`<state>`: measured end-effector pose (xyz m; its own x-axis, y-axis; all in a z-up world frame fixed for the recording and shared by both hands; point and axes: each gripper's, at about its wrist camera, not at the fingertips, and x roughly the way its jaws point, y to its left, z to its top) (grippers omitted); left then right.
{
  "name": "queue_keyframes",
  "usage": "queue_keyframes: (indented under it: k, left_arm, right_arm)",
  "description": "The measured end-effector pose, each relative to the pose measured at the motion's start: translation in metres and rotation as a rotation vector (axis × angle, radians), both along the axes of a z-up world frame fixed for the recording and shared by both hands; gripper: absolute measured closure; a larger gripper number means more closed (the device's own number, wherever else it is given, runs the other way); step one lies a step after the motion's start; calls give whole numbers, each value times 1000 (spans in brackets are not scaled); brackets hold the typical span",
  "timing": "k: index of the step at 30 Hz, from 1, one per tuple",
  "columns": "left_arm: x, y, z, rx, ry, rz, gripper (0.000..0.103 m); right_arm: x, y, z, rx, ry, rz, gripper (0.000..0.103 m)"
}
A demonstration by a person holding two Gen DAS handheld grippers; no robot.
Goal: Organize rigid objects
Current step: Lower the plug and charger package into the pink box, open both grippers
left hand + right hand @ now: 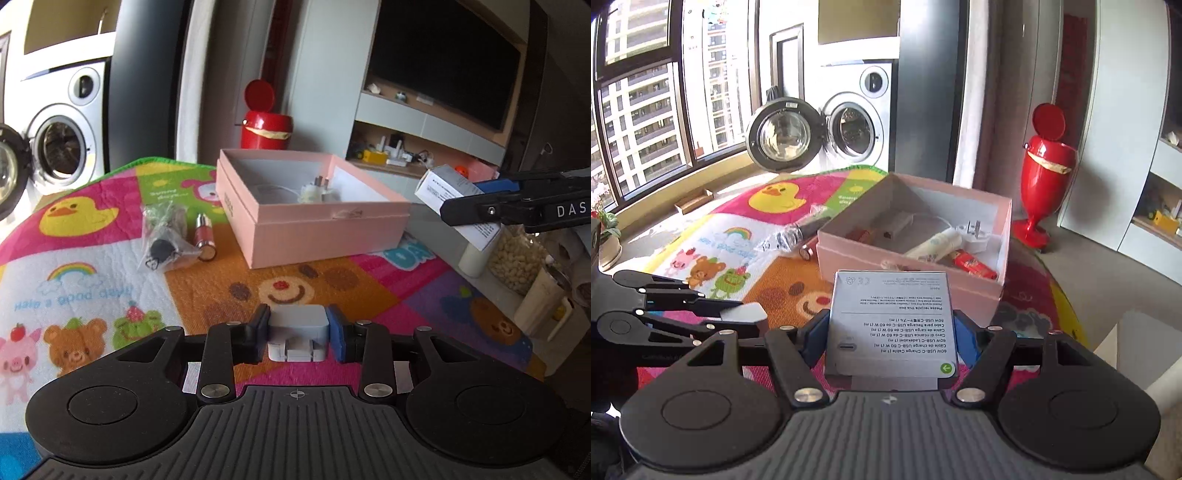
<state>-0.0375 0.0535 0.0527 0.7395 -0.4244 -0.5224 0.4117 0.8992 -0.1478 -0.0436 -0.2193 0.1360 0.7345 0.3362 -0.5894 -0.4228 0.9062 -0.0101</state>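
left gripper (297,334) pinching charger (297,320) by flat sides | right gripper (891,334) clamping carton (892,325) edges | both seeming light, stiff, slick

Counted on and around the play mat

One pink box (908,273), two grippers, one white charger (297,325), one cable carton (892,325), one bagged item (164,236), one red cylinder (204,236), one red bin (1043,184) upper right.
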Motion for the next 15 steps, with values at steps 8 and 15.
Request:
queue_keyframes:
  k: [8, 15]
  left_arm:
    - [111, -42, 99, -73, -160, 30, 66]
    - [186, -79, 39, 3, 32, 78, 93]
  right_arm:
    - [78, -13, 92, 60, -237, -111, 34]
    - [182, 0, 41, 29, -28, -170, 34]
